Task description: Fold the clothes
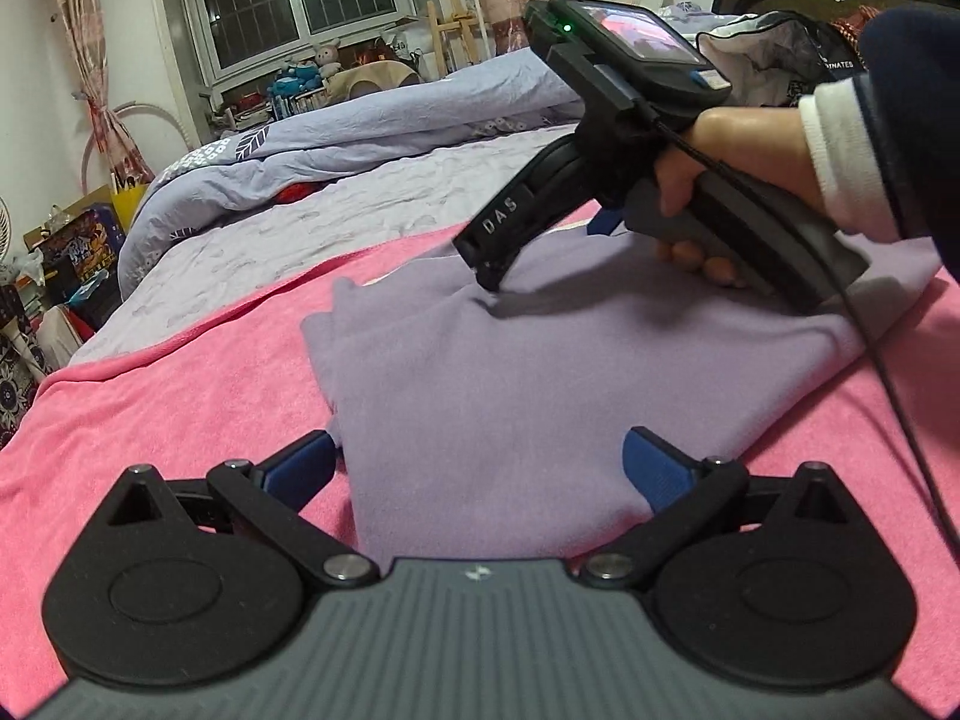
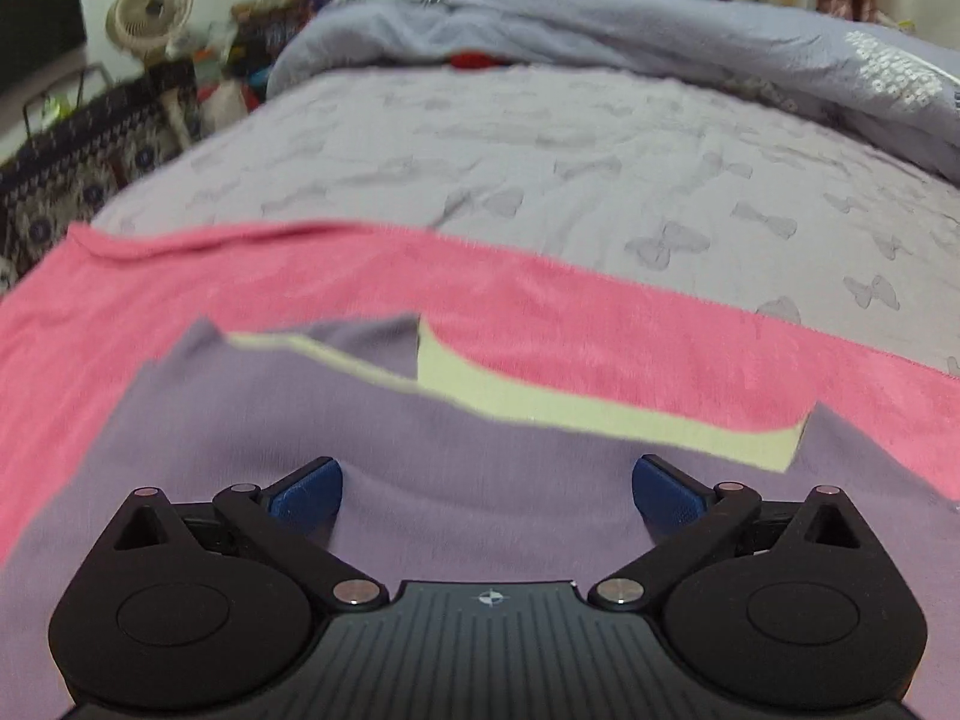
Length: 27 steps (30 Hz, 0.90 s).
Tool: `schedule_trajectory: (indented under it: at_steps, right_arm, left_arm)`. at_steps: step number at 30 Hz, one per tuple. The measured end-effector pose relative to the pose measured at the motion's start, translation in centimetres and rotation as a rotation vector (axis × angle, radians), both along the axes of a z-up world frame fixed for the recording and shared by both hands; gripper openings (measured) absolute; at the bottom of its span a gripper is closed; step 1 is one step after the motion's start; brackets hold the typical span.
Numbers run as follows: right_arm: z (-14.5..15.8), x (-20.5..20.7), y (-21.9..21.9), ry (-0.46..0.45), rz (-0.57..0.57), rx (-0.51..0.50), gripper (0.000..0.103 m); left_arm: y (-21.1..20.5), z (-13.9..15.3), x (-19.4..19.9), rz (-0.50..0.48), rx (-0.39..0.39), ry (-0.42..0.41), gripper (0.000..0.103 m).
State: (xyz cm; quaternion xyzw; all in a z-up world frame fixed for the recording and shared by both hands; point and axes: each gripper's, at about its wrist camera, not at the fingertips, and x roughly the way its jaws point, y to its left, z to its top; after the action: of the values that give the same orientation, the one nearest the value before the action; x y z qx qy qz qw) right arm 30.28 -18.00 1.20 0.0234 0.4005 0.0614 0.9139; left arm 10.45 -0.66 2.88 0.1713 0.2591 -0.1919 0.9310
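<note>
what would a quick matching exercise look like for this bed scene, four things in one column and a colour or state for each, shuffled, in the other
Things
1. soft fleece garment being folded
2. plush towel spread under it
3. strip of the garment's lining showing at its far edge
4. right gripper

Colour or state
A. pink
B. pale yellow
C. jaws open, over the garment
D. lilac purple

Pairs: 1-D, 2-A, 3-B, 4-C
</note>
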Motion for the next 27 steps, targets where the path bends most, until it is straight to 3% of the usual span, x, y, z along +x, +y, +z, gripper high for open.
schedule_trajectory:
  at_steps: [4,8,11,13,16,17,19,23,27]
  right_arm:
    - [1.7,-0.4,-0.4,0.007,-0.099,0.062,0.096]
    - [4.9,-2.1,0.7,-0.012,0.07,0.143,0.096]
    - [5.5,-1.4,2.6,0.093,0.229,0.305,0.096]
    - [4.8,-0.3,4.6,0.148,0.281,0.348,0.096]
    - [2.6,2.4,7.5,0.187,0.254,0.264,0.098]
    - [1.8,3.3,8.2,0.175,0.237,0.242,0.103]
    - [1.3,4.6,9.9,0.118,0.222,0.155,0.103]
    - [1.5,5.4,12.1,0.084,0.164,0.026,0.103]
    - [3.6,3.1,11.1,0.014,0.189,0.034,0.102]
  left_arm:
    - [0.1,0.3,-0.4,0.02,-0.002,-0.029,0.103]
    - [0.1,1.1,-1.4,0.075,0.05,-0.079,0.103]
    - [0.4,0.5,-0.9,0.087,0.089,0.026,0.103]
    - [1.4,0.6,-0.5,0.095,0.02,0.071,0.103]
    - [2.4,0.6,0.2,0.099,-0.049,0.126,0.103]
    - [2.5,0.5,0.2,0.099,-0.055,0.13,0.103]
    - [2.6,0.5,0.2,0.099,-0.06,0.132,0.103]
    - [2.9,0.4,0.1,0.098,-0.083,0.148,0.103]
    - [3.0,0.6,0.0,0.097,-0.092,0.154,0.103]
